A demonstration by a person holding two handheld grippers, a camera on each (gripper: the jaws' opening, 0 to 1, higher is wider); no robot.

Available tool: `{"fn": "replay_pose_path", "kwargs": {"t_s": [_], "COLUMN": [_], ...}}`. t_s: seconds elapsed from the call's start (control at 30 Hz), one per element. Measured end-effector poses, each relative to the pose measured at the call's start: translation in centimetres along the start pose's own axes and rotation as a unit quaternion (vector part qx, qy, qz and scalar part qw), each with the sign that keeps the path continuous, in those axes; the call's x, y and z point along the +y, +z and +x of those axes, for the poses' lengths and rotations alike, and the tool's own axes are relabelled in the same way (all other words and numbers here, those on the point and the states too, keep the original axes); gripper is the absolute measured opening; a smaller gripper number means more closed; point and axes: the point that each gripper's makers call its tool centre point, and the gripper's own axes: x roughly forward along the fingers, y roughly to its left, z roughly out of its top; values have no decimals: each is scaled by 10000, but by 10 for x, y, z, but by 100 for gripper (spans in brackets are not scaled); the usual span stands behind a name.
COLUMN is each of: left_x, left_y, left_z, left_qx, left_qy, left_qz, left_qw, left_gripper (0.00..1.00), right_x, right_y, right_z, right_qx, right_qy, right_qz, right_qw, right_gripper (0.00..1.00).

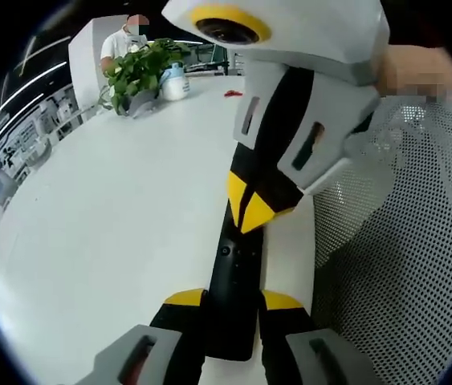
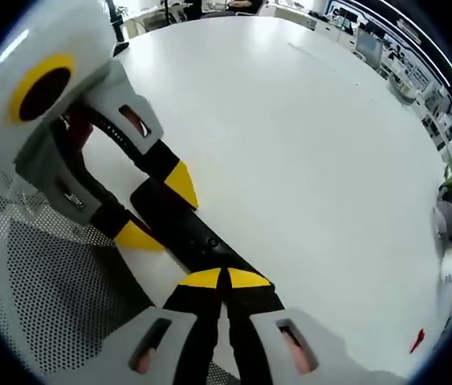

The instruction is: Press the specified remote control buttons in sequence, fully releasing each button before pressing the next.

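While left gripper (image 1: 230, 301) clamps the slim black plastic remote (image 1: 238, 265) | right gripper (image 2: 224, 278) jaws closed, tips pressing a button | next: lift fully clear.

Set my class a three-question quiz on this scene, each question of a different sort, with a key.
1. True or false: the left gripper holds the black remote between its fingers.
2. The fingers of the right gripper are: A) spread wide, B) closed together, tips at the remote, C) gripping a plant.
3. Fill in: the remote lies on a ___ table.
Key: 1 true; 2 B; 3 white.
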Motion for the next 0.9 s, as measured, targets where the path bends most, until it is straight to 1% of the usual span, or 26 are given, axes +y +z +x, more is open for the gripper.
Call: {"fn": "replay_pose_path", "kwargs": {"t_s": [0.2,0.3,0.33,0.5,0.57,0.63,0.7,0.9], "left_x": [1,1,1,-2,-2,-2,-3,-3], "left_y": [1,1,1,1,1,1,1,1], "left_z": [1,2,1,1,1,1,0,1], "left_qx": [51,72,78,65,61,41,6,59], "left_qy": [103,125,133,223,223,224,232,213], "left_qz": [-117,-153,-168,-230,-218,-204,-213,-200], "left_qw": [9999,9998,9997,9995,9995,9995,9995,9996], "left_gripper": [25,25,25,25,25,25,25,25], "right_x": [-1,-1,-1,1,1,1,0,-1], "right_y": [0,-1,-1,-3,-2,-1,-1,-2], "right_z": [1,0,0,-2,-1,-1,-1,-3], "right_qx": [176,100,75,-101,-158,-101,-102,-295], "right_qy": [-52,-211,-249,-571,-683,-690,-695,-535], "right_qz": [486,764,789,732,506,445,505,660], "right_qw": [9987,9968,9965,9956,9963,9966,9962,9959], "right_gripper": [0,0,0,0,0,0,0,0]}}
